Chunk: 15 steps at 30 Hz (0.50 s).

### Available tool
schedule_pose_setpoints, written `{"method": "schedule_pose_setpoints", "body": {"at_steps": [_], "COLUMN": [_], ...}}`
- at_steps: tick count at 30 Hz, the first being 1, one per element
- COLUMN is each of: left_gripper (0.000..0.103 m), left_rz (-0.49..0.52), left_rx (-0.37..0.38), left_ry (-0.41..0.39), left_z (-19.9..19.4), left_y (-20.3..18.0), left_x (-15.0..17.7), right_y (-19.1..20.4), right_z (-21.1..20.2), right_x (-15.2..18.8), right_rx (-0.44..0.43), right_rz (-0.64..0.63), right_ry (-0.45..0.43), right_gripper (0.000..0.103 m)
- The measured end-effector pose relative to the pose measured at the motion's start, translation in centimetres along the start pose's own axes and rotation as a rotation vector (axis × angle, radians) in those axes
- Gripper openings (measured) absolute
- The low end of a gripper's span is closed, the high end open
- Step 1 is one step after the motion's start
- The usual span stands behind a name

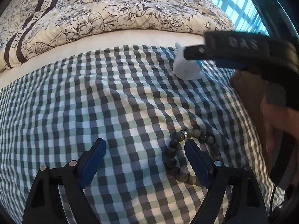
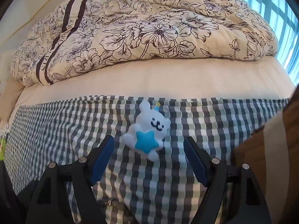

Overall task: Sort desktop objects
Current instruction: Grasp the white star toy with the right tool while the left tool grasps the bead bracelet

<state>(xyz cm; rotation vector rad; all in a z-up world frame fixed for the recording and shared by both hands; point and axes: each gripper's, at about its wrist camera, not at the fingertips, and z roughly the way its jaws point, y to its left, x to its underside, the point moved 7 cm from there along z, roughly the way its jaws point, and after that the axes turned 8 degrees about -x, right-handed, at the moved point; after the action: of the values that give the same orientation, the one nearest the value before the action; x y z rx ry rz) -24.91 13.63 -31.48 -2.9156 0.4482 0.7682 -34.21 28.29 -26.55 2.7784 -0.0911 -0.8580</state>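
A wrinkled cloth checked in dark grey, white and pale green (image 1: 93,97) covers the near part of a bed, and beyond its far edge runs a bare cream mattress sheet (image 2: 168,78) carrying a bunched cream quilt printed with dark outlined flowers and two dark stripes (image 2: 149,29); a bright window with pale bars (image 2: 280,15) fills the upper right of both views. The small white plush bear holding a blue star (image 2: 147,130) sits near the far edge of the checked cloth, leaning back, its long axis running from its feet nearest the camera up and away to its head; its face and star point toward the right wrist camera. The right claw (image 2: 149,143) is released, its blue-padded fingers wide apart on either side of the bear without touching it. The left claw (image 1: 144,145) is likewise spread wide over the cloth, and its right finger lies across a bracelet of round grey-brown beads with one silver bead (image 1: 177,149) resting flat on the checks. Only the left wrist view shows the bracelet clearly, along with the right claw from the side, crossing in front of the bear; only the right wrist view shows the bear's face and a brown cardboard box (image 2: 261,149) at the right.
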Motion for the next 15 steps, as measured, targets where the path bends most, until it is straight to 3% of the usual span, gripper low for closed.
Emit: {"method": "schedule_pose_setpoints", "body": {"at_steps": [7,12,14,15], "left_gripper": [0.077,0.047,0.043,0.034], "left_rz": [0.043,0.079,0.096,0.101], "left_rx": [-0.005,-0.001,-0.003,0.003], "left_ry": [-0.009,-0.021,-0.024,-0.025], "left_z": [0.5,0.7,0.8,0.8], "left_y": [-1.6,-2.6,-3.0,-3.1], "left_x": [0.2,0.2,0.2,0.2], "right_y": [-0.3,-0.5,-0.6,-0.7], "right_z": [1.7,2.4,2.8,3.1], "right_x": [-0.4,-0.5,-0.4,-0.3], "right_rx": [-0.025,-0.029,-0.034,-0.032], "right_rz": [0.012,0.013,0.008,0.003], "right_ry": [0.002,0.007,0.019,0.029], "right_gripper": [0.076,0.076,0.076,0.076]}}
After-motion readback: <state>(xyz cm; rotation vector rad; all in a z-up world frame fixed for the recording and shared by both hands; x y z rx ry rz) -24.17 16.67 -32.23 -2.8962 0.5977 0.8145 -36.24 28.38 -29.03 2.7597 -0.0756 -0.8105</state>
